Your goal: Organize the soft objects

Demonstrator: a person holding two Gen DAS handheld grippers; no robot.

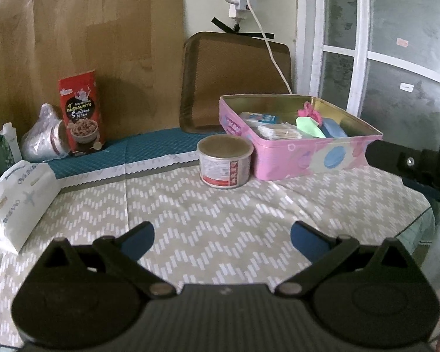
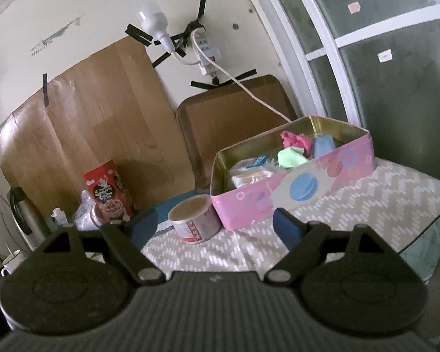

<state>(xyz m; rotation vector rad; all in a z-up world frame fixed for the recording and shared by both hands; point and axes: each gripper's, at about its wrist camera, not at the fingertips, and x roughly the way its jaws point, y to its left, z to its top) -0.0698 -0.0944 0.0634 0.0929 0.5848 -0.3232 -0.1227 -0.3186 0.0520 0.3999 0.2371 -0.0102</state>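
the left gripper (image 1: 222,236) stood wide open low in the middle of its frame, nothing between its blue pads (image 1: 308,239), above the bare chevron tablecloth (image 1: 220,205). the right gripper (image 2: 217,227) was also spread wide and empty, its pads framing the round tin can (image 2: 195,220) from a distance, not touching it.

most of the soft things already sat in the pink tin box (image 1: 296,158), right of centre in the left view: a pink cloth (image 2: 297,140), a green cloth (image 2: 290,158) and a blue piece (image 2: 324,146) bunched at the box's far end, with a bag of cotton swabs (image 1: 278,132) and a white packet (image 1: 258,117) nearer the can.

the one soft item apparently left outside was the white tissue pack (image 1: 20,199), at the left edge of the left view on the cloth, well apart from the box. it was probably light and squashy in a slick plastic wrapper, so a pinch at a corner would likely slip or crumple it. the better hold looked to be across its narrow thickness near the middle, with the jaws opened wide and closed gently until the wrapper gave a little. it was unlikely to be fragile, though it might sag if held by one end.

the can stood just beside the box's near-left corner, a thing to steer around.
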